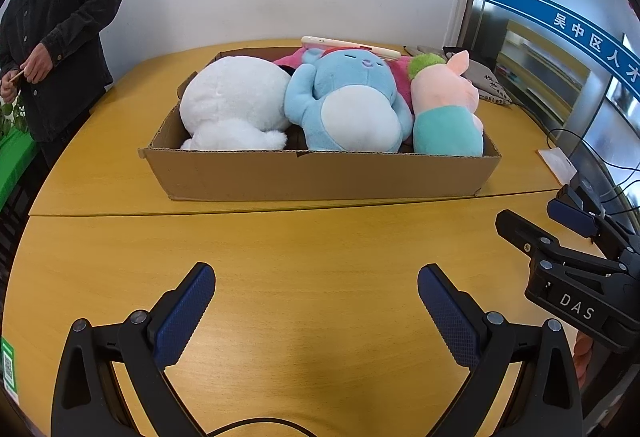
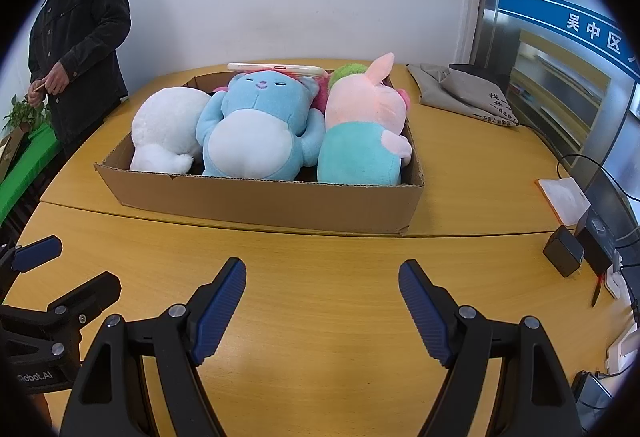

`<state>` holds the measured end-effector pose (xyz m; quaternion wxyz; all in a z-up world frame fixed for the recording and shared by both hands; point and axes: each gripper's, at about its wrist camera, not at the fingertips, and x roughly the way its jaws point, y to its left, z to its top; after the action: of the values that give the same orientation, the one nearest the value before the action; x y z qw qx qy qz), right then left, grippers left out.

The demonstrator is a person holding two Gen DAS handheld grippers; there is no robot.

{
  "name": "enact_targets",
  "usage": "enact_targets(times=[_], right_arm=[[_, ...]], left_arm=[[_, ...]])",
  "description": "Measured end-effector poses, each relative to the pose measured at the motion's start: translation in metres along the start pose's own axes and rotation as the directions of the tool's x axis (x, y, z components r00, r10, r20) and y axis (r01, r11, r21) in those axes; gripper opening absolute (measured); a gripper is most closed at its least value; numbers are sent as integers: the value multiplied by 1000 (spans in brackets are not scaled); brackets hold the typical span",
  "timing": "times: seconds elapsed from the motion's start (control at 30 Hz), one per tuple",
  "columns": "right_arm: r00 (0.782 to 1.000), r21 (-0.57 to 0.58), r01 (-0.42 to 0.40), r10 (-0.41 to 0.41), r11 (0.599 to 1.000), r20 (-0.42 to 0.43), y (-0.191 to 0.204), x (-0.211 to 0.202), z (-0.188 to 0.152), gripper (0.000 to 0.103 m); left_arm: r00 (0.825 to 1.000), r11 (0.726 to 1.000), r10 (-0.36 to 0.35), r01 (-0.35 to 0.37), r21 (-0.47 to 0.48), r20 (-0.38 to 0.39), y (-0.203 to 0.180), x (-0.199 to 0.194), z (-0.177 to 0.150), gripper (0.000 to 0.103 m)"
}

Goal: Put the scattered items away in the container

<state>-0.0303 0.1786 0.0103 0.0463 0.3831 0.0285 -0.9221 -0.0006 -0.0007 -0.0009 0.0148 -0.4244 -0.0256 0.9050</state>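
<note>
Toys fill the cardboard box (image 1: 320,177) side by side: white plush (image 1: 236,101) leftmost, blue plush (image 1: 348,105) middle, pink plush (image 1: 444,117) rightmost — packed snugly. Your left claw (image 1: 316,289) and right claw (image 2: 322,287) hover before it, both released, holding nothing.

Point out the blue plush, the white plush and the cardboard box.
blue plush (image 1: 352,117), left wrist view, on its pale belly.
white plush (image 2: 168,125), right wrist view, on its round body.
cardboard box (image 2: 280,201), right wrist view, on its near wall.
</note>
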Motion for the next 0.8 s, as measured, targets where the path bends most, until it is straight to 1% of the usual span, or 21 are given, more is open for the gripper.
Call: enact_targets(times=[0.37, 0.63, 0.8], right_arm=[[1000, 5, -8, 8, 1000, -24, -1, 4, -2, 79], [1000, 9, -12, 12, 1000, -26, -1, 9, 0, 79], [1000, 12, -12, 13, 1000, -29, -3, 11, 0, 79]], left_arm=[[1000, 1000, -5, 5, -3, 5, 4, 6, 0, 103], [1000, 1000, -1, 1, 4, 0, 5, 9, 0, 103], [1000, 1000, -11, 11, 9, -3, 7, 13, 0, 103]])
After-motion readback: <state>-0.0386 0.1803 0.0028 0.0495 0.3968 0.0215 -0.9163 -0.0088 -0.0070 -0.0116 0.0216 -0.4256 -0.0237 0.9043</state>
